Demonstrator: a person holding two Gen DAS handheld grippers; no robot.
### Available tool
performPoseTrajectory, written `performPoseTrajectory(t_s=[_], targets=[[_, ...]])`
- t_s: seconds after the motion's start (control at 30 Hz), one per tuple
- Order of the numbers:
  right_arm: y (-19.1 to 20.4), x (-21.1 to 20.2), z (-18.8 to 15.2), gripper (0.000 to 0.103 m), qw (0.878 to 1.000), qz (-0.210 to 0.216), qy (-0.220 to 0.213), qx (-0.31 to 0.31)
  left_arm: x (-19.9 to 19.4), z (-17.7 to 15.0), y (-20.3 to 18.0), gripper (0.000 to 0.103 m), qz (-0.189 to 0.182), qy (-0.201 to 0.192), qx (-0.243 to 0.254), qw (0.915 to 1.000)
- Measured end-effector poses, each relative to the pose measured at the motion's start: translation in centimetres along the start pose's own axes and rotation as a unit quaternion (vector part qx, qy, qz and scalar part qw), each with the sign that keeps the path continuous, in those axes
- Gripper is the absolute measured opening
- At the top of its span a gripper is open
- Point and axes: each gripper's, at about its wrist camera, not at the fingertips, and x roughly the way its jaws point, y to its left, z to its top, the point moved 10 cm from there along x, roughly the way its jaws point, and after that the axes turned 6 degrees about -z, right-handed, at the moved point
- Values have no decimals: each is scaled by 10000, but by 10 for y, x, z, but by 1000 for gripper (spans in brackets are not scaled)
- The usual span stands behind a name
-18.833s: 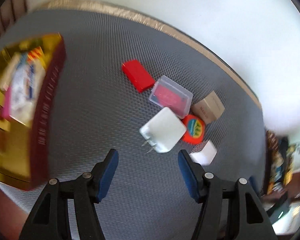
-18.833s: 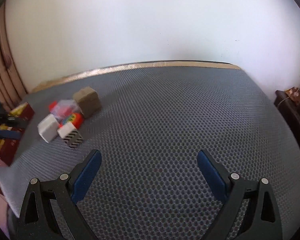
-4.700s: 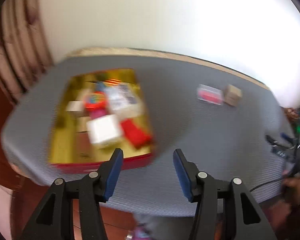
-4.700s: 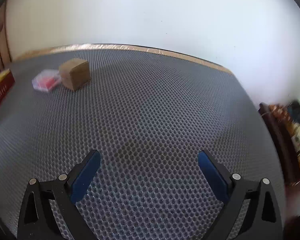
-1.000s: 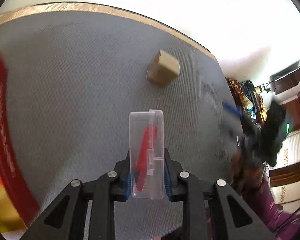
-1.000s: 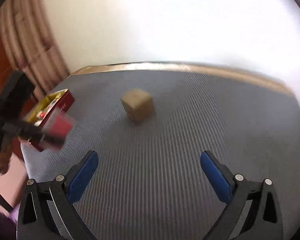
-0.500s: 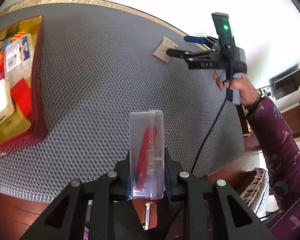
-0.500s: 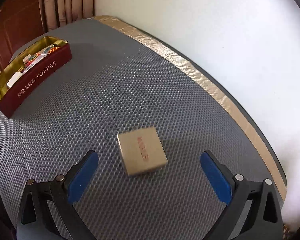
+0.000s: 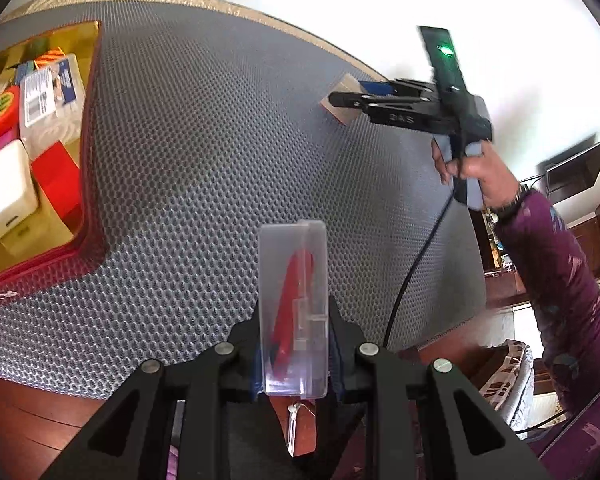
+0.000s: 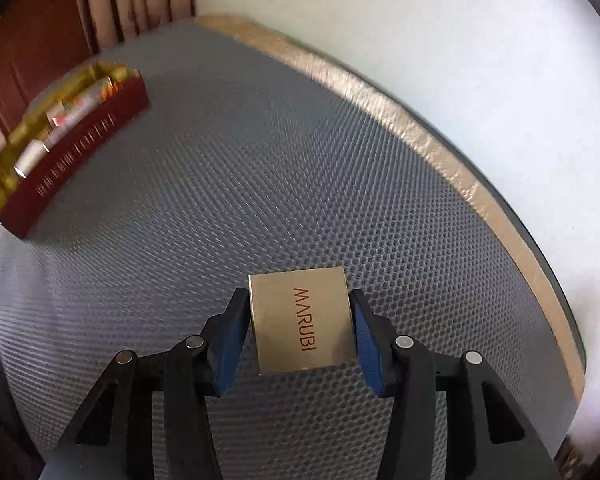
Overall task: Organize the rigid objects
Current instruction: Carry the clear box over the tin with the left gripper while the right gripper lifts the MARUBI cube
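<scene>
At the left, the red tin (image 9: 88, 216) with gold inside stands on the grey mat (image 9: 204, 152), already holding small items. The left gripper (image 9: 294, 344) is clamped on a clear case (image 9: 294, 280) with a red piece inside, above the mat's near edge. At the right, the right gripper (image 10: 296, 332) has just been closing; its pads touch the tan MARUBI box (image 10: 300, 320) on the mat.
</scene>
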Motion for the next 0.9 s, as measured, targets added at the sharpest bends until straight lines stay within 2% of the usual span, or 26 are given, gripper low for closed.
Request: performPoseTrajectory(t_s=[0.17,0.33,0.4,0.5,0.6,0.7,0.77,0.9], targets=[[35,-65,4,47,9930,398,-813,763,-25,-6,0,25,-14,-306,6,9995],[94,-111,13,47,9828,831,-1321,988,-63,-11,12,25,149,-658,-95,9977],[120,-126,18,46,9787,1059,-1458,984,-82,-8,22,25,362,-838,-90,9958],[150,-138,38,46,9758,1184,-1613,880,-109,0,41,25,686,-1129,-95,9912],[168,-140,57,46,9734,1294,-1684,858,-132,11,70,25,1175,-1372,-133,9835],[182,-140,74,47,9714,1423,-1683,888,-145,21,98,25,1502,-1487,-231,9771],[192,-137,86,47,9718,1423,-1665,872,-151,28,116,25,1877,-1525,-228,9701],[209,-126,105,47,9721,1509,-1592,827,-154,39,139,25,2285,-1554,-180,9609]])
